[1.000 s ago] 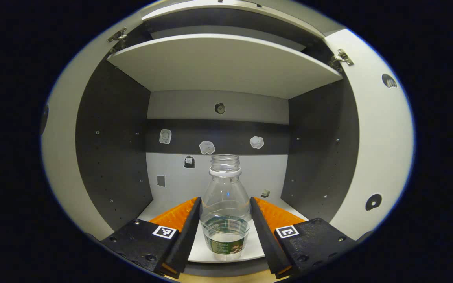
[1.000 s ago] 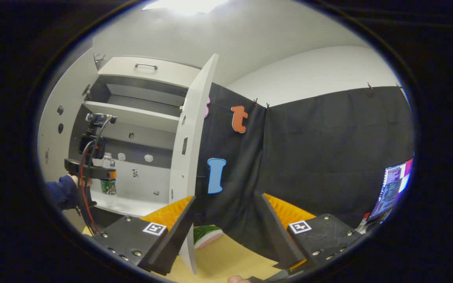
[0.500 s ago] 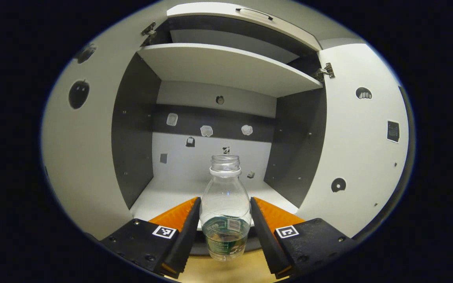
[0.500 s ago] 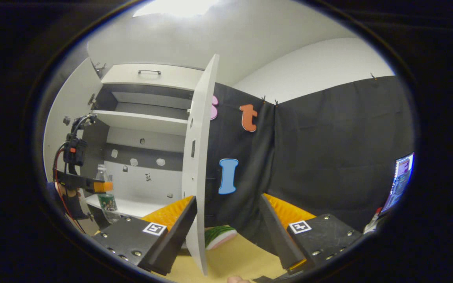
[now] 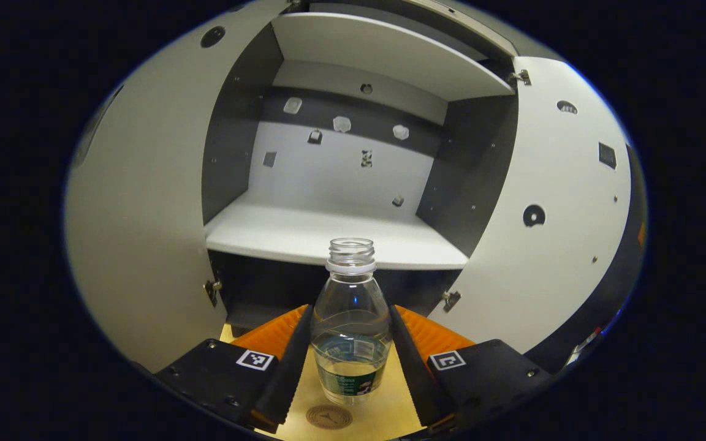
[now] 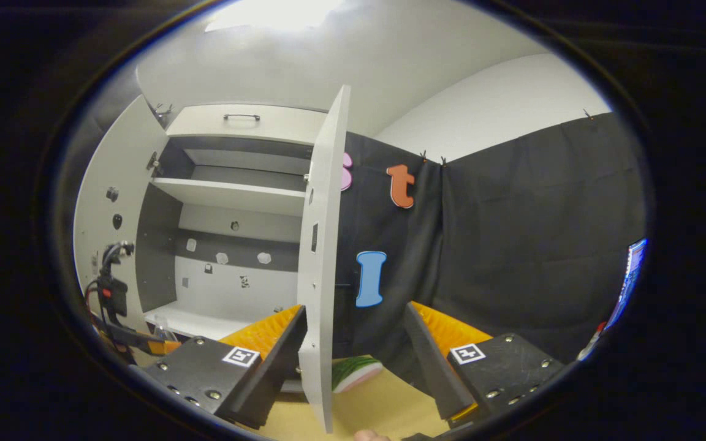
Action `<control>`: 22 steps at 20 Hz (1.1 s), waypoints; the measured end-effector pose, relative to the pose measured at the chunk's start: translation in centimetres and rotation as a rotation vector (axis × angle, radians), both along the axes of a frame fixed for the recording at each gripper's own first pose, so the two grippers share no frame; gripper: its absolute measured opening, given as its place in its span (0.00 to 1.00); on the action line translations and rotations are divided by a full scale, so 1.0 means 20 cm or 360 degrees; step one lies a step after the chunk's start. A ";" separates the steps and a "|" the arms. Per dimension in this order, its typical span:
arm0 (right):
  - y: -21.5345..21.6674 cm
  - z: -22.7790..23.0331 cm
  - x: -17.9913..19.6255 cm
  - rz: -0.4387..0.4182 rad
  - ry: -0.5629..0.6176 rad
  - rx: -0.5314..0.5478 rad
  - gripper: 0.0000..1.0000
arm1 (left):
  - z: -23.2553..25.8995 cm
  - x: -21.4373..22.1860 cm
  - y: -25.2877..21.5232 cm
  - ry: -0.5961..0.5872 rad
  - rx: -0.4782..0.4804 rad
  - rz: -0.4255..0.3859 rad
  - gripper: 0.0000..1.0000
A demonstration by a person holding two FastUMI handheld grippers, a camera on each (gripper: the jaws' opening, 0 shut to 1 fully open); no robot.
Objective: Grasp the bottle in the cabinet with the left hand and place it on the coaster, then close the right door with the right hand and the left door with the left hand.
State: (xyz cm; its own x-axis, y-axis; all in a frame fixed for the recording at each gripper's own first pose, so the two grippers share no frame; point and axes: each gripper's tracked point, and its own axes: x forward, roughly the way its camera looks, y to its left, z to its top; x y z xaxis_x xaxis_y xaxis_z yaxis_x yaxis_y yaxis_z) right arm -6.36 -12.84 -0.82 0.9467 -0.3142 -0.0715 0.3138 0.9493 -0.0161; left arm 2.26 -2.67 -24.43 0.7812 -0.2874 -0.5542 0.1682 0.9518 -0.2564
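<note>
In the left gripper view, the left door [image 5: 138, 214] is seen swung open at the left of the frame, the cabinet [image 5: 334, 229] shelf in the upper centre, and the right door [image 5: 549, 202] open at the right. The bottle [image 5: 351, 324] is held upright at lower centre, clamped between both fingers of the left gripper [image 5: 350, 361], above the wooden table [image 5: 390, 410]; the coaster [image 5: 328, 417] is seen just below it at the bottom edge. In the right gripper view, the right gripper [image 6: 353, 343] is held with fingers spread apart, nothing between them, the right door's edge in front at centre.
</note>
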 end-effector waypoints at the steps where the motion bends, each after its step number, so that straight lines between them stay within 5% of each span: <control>1: 0.00 0.00 0.00 0.0003 -0.0004 -0.0004 0.97 | -0.08 -0.04 0.01 0.0047 0.0011 -0.0012 0.78; 12: -0.10 -0.03 -0.06 -0.0063 0.0045 -0.0053 0.97 | -0.67 -0.29 -0.02 0.0179 -0.0017 -0.0058 0.78; 22: -0.20 -0.03 -0.15 -0.0167 0.0089 -0.0109 0.96 | -0.85 -0.29 -0.05 0.0124 0.0077 -0.0108 0.78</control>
State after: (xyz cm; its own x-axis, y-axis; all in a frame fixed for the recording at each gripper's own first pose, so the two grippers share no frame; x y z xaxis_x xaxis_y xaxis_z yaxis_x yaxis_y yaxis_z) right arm -9.43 -16.92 -1.44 0.9034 -0.4174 -0.0981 0.4084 0.9074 -0.0996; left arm -3.47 -3.74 -41.37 0.7148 -0.3099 -0.6269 0.2144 0.9504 -0.2254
